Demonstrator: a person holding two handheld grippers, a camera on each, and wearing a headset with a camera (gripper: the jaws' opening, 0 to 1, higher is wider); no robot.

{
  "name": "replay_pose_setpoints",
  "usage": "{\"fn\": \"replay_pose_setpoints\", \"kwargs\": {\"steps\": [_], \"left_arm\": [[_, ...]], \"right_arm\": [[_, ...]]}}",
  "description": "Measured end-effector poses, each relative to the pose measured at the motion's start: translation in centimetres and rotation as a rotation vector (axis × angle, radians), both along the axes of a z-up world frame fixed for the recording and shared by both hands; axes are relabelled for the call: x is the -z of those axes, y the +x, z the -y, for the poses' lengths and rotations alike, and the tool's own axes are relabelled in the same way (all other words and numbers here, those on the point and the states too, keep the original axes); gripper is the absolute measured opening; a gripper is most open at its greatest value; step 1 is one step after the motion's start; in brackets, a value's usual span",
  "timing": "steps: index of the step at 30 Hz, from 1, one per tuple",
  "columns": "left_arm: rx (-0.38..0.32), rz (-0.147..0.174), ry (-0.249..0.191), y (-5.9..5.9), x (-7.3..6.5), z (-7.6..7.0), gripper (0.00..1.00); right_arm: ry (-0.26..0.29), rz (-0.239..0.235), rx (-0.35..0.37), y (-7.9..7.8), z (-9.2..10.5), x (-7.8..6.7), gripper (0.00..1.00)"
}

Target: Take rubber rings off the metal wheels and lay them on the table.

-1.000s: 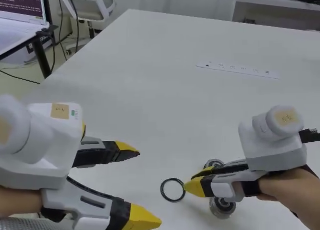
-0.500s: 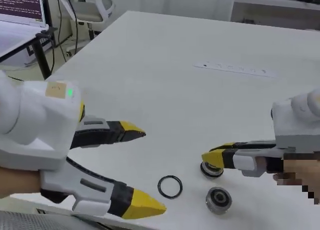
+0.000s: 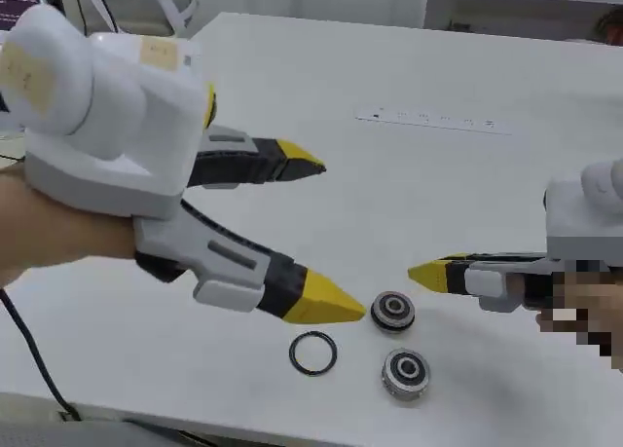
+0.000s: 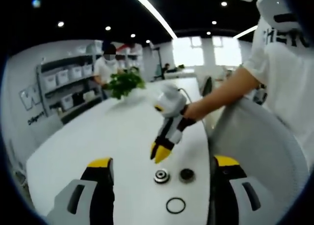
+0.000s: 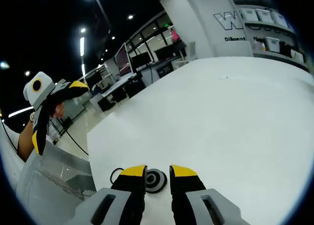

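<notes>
Workbench edge, head view, lower frame: one loose rubber ring lies flat on the white table, free of both wheels. Just right of it sits the nearer wheel, lying flat with a pale metal rim showing. The farther wheel is a little above it in the frame, also flat, with a dark outer band. The two wheels are near each other but not touching.

Left gripper enters from the left, raised over the table. Jaws spread wide, nothing between them. Lower yellow tip hangs just left of the farther wheel and above the ring. Contact with either cannot be told.

Right gripper comes in from the right edge, tip pointing left, just up and right of the farther wheel.

Left gripper view: ring at lower centre between the wide jaws; the farther wheel and nearer wheel side by side above it; right gripper pointing down just above the farther wheel.

Right gripper view: jaws stand at a narrow gap, gripping nothing. The farther wheel shows through the gap beyond the tips, part of the ring to its left, left gripper at far left.

Upper frame of the head view: a white power strip lies on the table.
</notes>
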State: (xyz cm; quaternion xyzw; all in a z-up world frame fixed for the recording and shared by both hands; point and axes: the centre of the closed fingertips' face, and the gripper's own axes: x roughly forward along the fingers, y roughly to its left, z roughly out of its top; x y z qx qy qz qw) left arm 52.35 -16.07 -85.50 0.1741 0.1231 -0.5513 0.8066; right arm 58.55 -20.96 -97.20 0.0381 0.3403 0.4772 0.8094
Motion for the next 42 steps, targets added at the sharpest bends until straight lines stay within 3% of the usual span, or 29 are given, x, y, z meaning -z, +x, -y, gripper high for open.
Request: {"fn": "replay_pose_setpoints", "kwargs": {"steps": [4,6,12,14,17,19,24,26,32,42], "left_arm": [[0.056,0.013,-0.039,1.1,-0.6,2.4,0.83],[0.084,0.017,-0.035,1.5,-0.6,3.0,0.83],[0.104,0.042,-0.041,4.0,-0.6,5.3,0.8],[0.102,0.049,-0.043,4.4,-0.3,5.6,0.79],[0.055,0.032,-0.122,5.5,0.2,5.9,0.78],[0.028,0.022,-0.136,6.0,1.0,5.7,0.78],[-0.049,0.011,-0.102,6.9,4.3,4.2,0.73],[-0.057,0.0,-0.082,6.8,5.5,3.8,0.69],[-0.055,-0.053,-0.079,6.2,7.6,3.7,0.53],[0.008,-0.068,0.042,4.7,11.3,4.7,0.42]], "right_arm": [[-0.04,0.008,-0.015,-0.2,0.4,0.8,0.15],[-0.048,0.003,-0.022,-0.3,0.4,1.1,0.15],[-0.054,-0.003,-0.041,-0.6,0.4,1.5,0.16],[-0.059,-0.004,-0.046,-0.7,0.5,1.6,0.16],[-0.066,-0.007,-0.049,-0.7,0.7,1.8,0.16],[-0.066,-0.01,-0.048,-0.7,0.8,1.9,0.16],[-0.063,-0.009,-0.061,-0.9,0.8,1.9,0.16],[-0.068,-0.007,-0.072,-1.1,0.7,2.0,0.16],[-0.083,-0.005,-0.104,-1.5,0.8,2.7,0.16],[-0.107,0.013,-0.17,-2.3,0.5,3.4,0.19]]}}
